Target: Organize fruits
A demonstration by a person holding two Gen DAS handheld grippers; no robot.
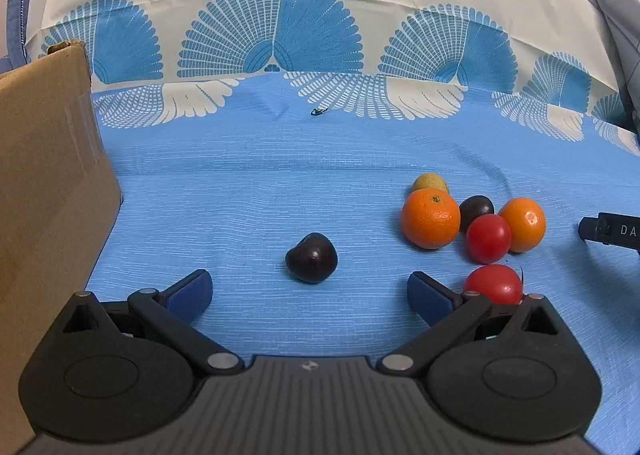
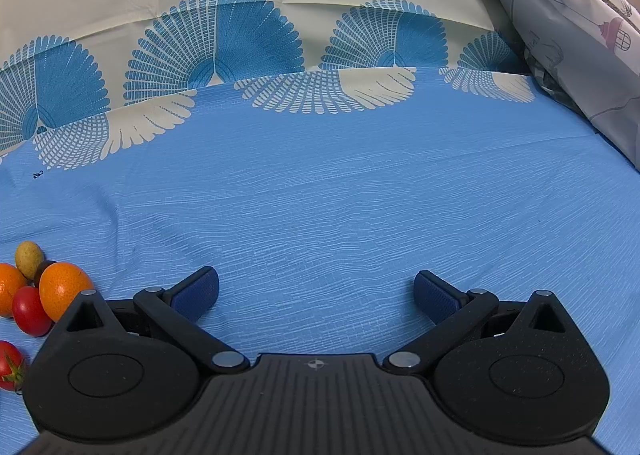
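Lying alone on the blue cloth of the tabletop (image 1: 260,183), a dark plum (image 1: 311,258) sits just ahead of the left tongs (image 1: 310,291), between the line of the two pads but not touched; left tongs spread wide, holding nothing. Cardboard box (image 1: 48,175) stands at far left in the left wrist view, only its outer wall visible, inside cannot be seen. Fruit cluster to the right of the plum: big orange (image 1: 431,219) touching a yellow-green small fruit (image 1: 430,183) behind it, second dark plum (image 1: 476,209) tucked between the big orange and a smaller orange (image 1: 523,225), red tomato (image 1: 488,238) in front of those, another red tomato (image 1: 495,284) just beside the left tongs' right pad. None of the fruit is in a container. Right tongs (image 2: 316,293) also wide apart, nothing held, over bare cloth; same cluster shows at the left edge of the right wrist view. Patterned fan-print fabric (image 1: 280,35) rises behind.
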